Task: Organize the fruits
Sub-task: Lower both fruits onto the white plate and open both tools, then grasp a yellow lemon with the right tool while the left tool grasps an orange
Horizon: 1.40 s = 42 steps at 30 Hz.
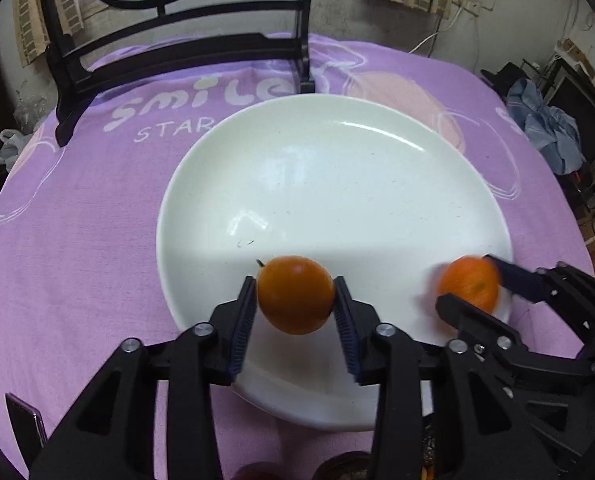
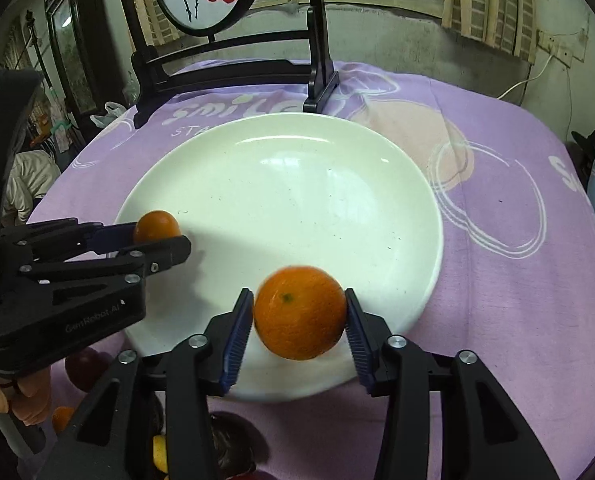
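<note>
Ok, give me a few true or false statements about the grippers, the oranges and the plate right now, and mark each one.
1. Each gripper holds an orange. True: the left gripper grips the left orange, the right gripper the right orange.
2. The white plate is piled with fruit. False: only the two held oranges are over it.
3. The tablecloth is green. False: it is purple.
4. A black stand sits behind the plate. True.

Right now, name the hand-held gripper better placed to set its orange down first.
Probably left: the left hand-held gripper holds its orange farther inside the white plate; the right one's orange sits nearer the rim.
</note>
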Tool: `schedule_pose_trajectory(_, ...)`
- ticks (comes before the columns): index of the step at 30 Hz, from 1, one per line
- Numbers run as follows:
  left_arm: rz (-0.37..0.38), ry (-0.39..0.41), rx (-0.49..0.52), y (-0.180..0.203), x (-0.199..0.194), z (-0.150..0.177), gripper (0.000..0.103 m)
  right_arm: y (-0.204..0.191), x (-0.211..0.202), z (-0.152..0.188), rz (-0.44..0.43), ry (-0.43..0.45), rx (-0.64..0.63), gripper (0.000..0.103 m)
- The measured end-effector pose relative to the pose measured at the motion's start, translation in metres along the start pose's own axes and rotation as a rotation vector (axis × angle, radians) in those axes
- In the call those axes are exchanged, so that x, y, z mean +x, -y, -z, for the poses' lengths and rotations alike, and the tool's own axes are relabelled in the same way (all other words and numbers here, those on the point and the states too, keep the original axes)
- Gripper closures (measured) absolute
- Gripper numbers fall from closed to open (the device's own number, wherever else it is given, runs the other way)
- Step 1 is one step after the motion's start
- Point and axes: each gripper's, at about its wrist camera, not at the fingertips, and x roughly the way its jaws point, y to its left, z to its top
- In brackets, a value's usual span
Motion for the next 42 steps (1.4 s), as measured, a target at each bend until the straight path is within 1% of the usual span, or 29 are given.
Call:
schedule_pose_trajectory(1,-0.005,0.007,-0.011,-0.001,-0.003,0.0,0.035,0.001,-0.004,0.0,0.004,0.016,0.002,0.046)
schedule_pose_trajectory(2,-0.005,0.026,-0.016,-0.002,-0.008,0.0,0.028,0.001,-0.008,0.0,0.003,0.022,0.002,0.046)
schedule_pose_trajectory(4,-0.013,0.077,0.002,-0.001,-0.026,0.005,0.028,0.003,-0.019,0.005,0.007,0.03,0.001,0.046)
schedule_pose_trajectory(6,-0.022,0.088,0.014,0.0,-0.04,0.012,0.028,0.006,-0.033,0.013,0.018,0.041,-0.004,0.044)
schedule_pose_trajectory(8,-0.03,0.097,0.011,-0.001,-0.054,0.021,0.026,0.008,-0.049,0.023,0.026,0.057,-0.015,0.041)
schedule_pose_trajectory(9,-0.041,0.107,0.011,-0.001,-0.065,0.029,0.024,0.009,-0.06,0.03,0.04,0.073,-0.024,0.039)
schedule_pose_trajectory(11,-0.037,0.134,0.012,-0.004,-0.08,0.043,0.02,0.011,-0.078,0.042,0.062,0.096,-0.036,0.035)
schedule_pose_trajectory(14,-0.045,0.18,0.016,-0.007,-0.106,0.074,0.015,0.016,-0.103,0.066,0.104,0.119,-0.049,0.029)
schedule_pose_trajectory(16,-0.055,0.196,0.012,-0.01,-0.115,0.092,0.015,0.02,-0.114,0.087,0.118,0.11,-0.044,0.026)
schedule_pose_trajectory(19,-0.068,0.208,0.017,-0.014,-0.122,0.119,0.015,0.023,-0.121,0.115,0.113,0.08,-0.036,0.026)
schedule_pose_trajectory(21,-0.068,0.193,0.017,-0.014,-0.123,0.139,0.015,0.023,-0.122,0.132,0.128,0.062,-0.03,0.026)
schedule_pose_trajectory(24,-0.042,0.17,0.006,-0.019,-0.122,0.164,0.015,0.025,-0.121,0.154,0.127,0.029,-0.009,0.026)
schedule_pose_trajectory(28,-0.036,0.147,-0.029,-0.026,-0.12,0.191,0.014,0.024,-0.113,0.171,0.135,-0.008,0.006,0.025)
schedule_pose_trajectory(31,-0.014,0.113,-0.043,-0.03,-0.115,0.206,0.014,0.024,-0.103,0.173,0.152,-0.029,0.01,0.025)
schedule_pose_trajectory(33,-0.014,0.104,-0.052,-0.032,-0.112,0.213,0.014,0.026,-0.096,0.17,0.165,-0.031,0.016,0.025)
schedule_pose_trajectory(37,-0.015,0.078,-0.06,-0.036,-0.106,0.218,0.014,0.031,-0.085,0.164,0.166,-0.033,0.059,0.025)
schedule_pose_trajectory(38,-0.015,0.076,-0.059,-0.035,-0.105,0.218,0.014,0.031,-0.084,0.163,0.168,-0.03,0.061,0.026)
schedule_pose_trajectory(39,-0.016,0.074,-0.057,-0.035,-0.104,0.217,0.014,0.031,-0.082,0.162,0.176,-0.026,0.063,0.038)
schedule_pose_trajectory(40,-0.016,0.073,-0.055,-0.035,-0.104,0.216,0.014,0.03,-0.082,0.162,0.164,-0.025,0.064,0.05)
schedule_pose_trajectory(41,-0.016,0.071,-0.052,-0.034,-0.103,0.216,0.014,0.029,-0.082,0.161,0.164,-0.023,0.066,0.053)
schedule_pose_trajectory(42,-0.016,0.069,-0.051,-0.034,-0.102,0.216,0.014,0.028,-0.083,0.161,0.159,-0.023,0.065,0.059)
